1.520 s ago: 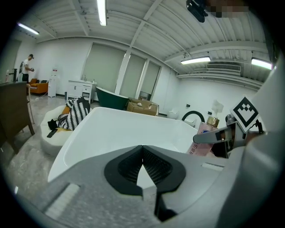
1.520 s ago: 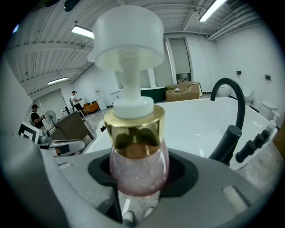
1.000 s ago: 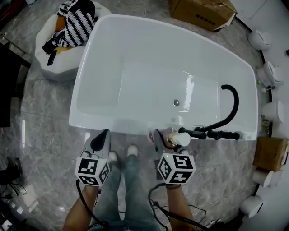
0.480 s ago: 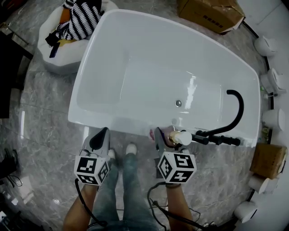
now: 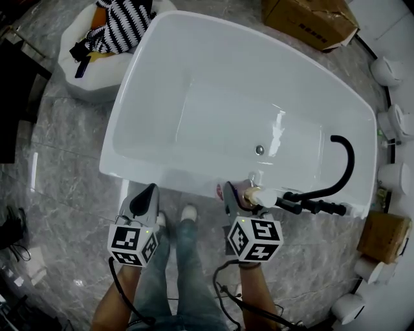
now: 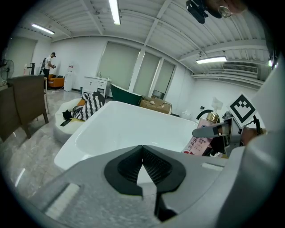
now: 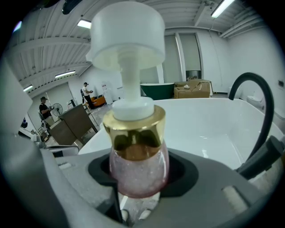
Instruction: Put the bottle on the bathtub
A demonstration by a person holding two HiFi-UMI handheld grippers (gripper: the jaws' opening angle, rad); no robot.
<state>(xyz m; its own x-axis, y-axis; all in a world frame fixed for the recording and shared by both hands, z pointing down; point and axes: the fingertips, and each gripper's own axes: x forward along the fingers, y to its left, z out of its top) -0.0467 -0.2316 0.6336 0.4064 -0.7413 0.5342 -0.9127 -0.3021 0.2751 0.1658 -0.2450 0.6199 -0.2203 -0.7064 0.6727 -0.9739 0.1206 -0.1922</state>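
Bottle (image 7: 138, 171) (pink body, gold collar, white pump) is pinched on its pink body by the right gripper (image 5: 240, 196). The jaws are held wide around it and the grip is unchanged over the last second.

Change: against the earlier head views, the bottle is carried only slightly, a little nearer the near rim of the bathtub (image 5: 149, 169). It is now placed just beside the handle of the black tap (image 5: 341, 165). Contact between base and rim cannot be told from any view. The bottle is not yet released.

Meaning for the task: set-down is judged close. Final lowering and jaw opening are still required. The rim is narrow and rounded there, so a tip into the tub or onto the floor is judged the main risk.

Left gripper (image 5: 143, 199): jaws are pressed together with nothing between them. It is held short of the tub's near side, over the floor, and is not involved.

Containers:
- Bathtub: nothing is seen inside except the drain (image 5: 259, 150).
- Cardboard box (image 5: 309, 19) beyond the far rim: flaps are closed, contents are not seen.
- Second box (image 5: 380, 236) on the floor at the right: contents are not seen.
- Round white basin or seat (image 5: 77, 74) at the top left (which one cannot be told): a striped cloth (image 5: 123, 29) and some dark items are piled on it.
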